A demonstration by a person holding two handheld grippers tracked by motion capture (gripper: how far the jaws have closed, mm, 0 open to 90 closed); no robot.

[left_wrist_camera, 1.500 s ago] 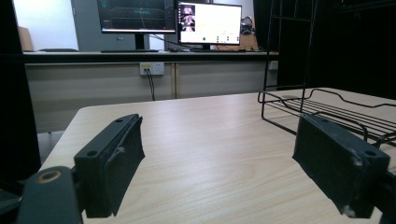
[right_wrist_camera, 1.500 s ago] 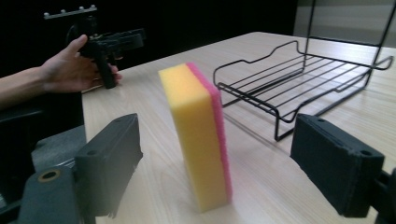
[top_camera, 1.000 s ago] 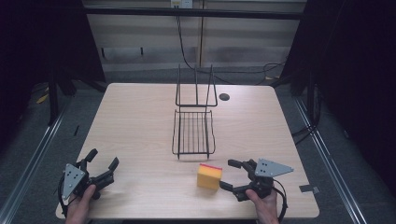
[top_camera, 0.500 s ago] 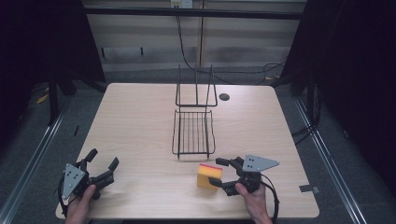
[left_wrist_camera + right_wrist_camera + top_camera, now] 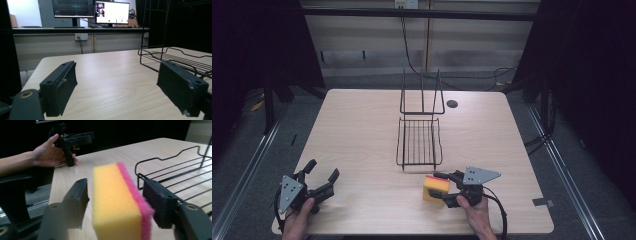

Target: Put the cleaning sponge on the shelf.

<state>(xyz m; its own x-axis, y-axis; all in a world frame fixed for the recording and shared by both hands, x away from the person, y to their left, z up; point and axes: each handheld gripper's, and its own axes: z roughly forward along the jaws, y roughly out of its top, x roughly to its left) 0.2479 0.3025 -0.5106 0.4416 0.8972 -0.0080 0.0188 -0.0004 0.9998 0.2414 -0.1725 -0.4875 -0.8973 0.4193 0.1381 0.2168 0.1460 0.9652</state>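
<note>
1. While the sponge (image 5: 436,188) stands on edge on the table (image 5: 362,130), near its front edge and just in front of the wire rack (image 5: 419,142), its long axis runs from the right gripper (image 5: 441,186) away toward the table's left side, pink scouring face turned toward the rack.
2. The right gripper's jaws have just been closing with the sponge between them; in the right gripper view a gap shows on each side of the sponge (image 5: 120,202), so the pads do not press it yet.
3. The left gripper (image 5: 319,175) rests near the front left corner, jaws spread, holding nothing.
4. The left gripper view shows monitors (image 5: 91,11) behind the table; the high view shows the rack's upright back frame.
</note>
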